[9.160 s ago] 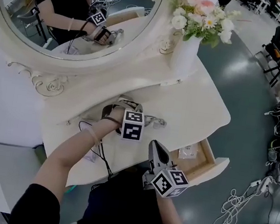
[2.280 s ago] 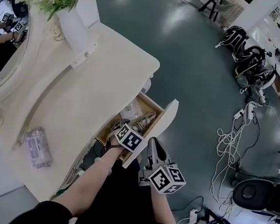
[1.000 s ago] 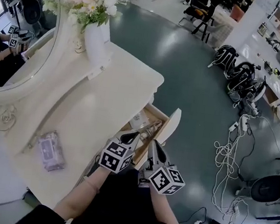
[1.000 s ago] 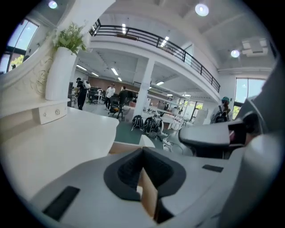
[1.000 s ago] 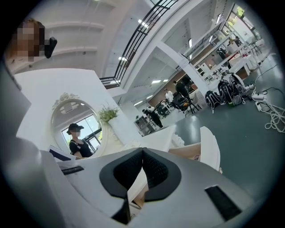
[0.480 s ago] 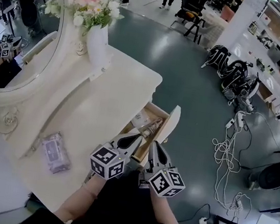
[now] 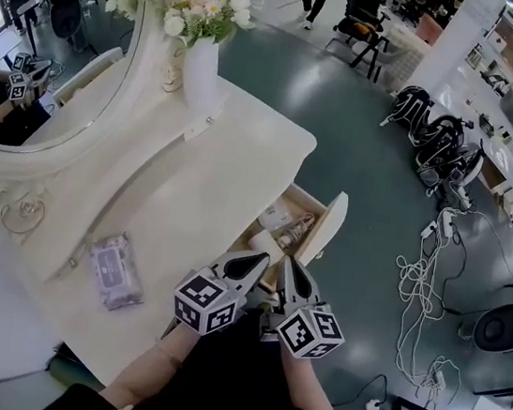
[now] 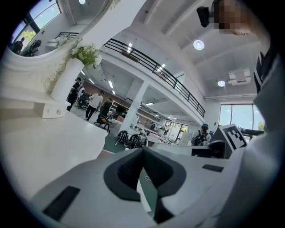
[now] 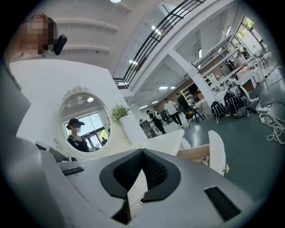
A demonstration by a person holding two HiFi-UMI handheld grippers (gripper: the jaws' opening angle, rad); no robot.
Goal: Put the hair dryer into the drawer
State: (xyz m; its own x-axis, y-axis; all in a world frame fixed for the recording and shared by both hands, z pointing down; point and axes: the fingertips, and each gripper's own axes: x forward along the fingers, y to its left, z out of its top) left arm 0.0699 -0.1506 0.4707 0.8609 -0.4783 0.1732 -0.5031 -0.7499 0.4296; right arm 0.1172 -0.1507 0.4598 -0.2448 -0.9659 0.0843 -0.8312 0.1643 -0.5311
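Down from the head view, the drawer (image 7: pixel 331 227) of the dressing table (image 7: pixel 207 169) stands pulled out. The hair dryer (image 7: pixel 296 231) appears to lie inside it, next to a small white item I cannot identify. Both tools hover just short of the drawer's near end, side by side over the person's lap. The left gripper (image 7: pixel 253 262) and the right gripper (image 7: pixel 289 270) each have their jaws together and carry nothing. A packet (image 7: pixel 115 270) lies well apart on the tabletop, and a vase (image 7: pixel 202 73) of flowers stands at the far side by the mirror (image 7: pixel 47 75).

Along the left gripper view, the left gripper (image 8: pixel 142 154) has its dark pads meeting at the tips with nothing between them. The white tabletop runs off to the left.

Along the right gripper view, the right gripper (image 9: pixel 142 154) is likewise closed and empty. The drawer (image 9: pixel 217 150) shows open ahead and to the right.

Judging from this, the placing step looks done and both tools are free of the dryer. If the drawer is to be shut, the next move calls for a closed tip set against the drawer front and a straight push, keeping the dryer clear of the frame.
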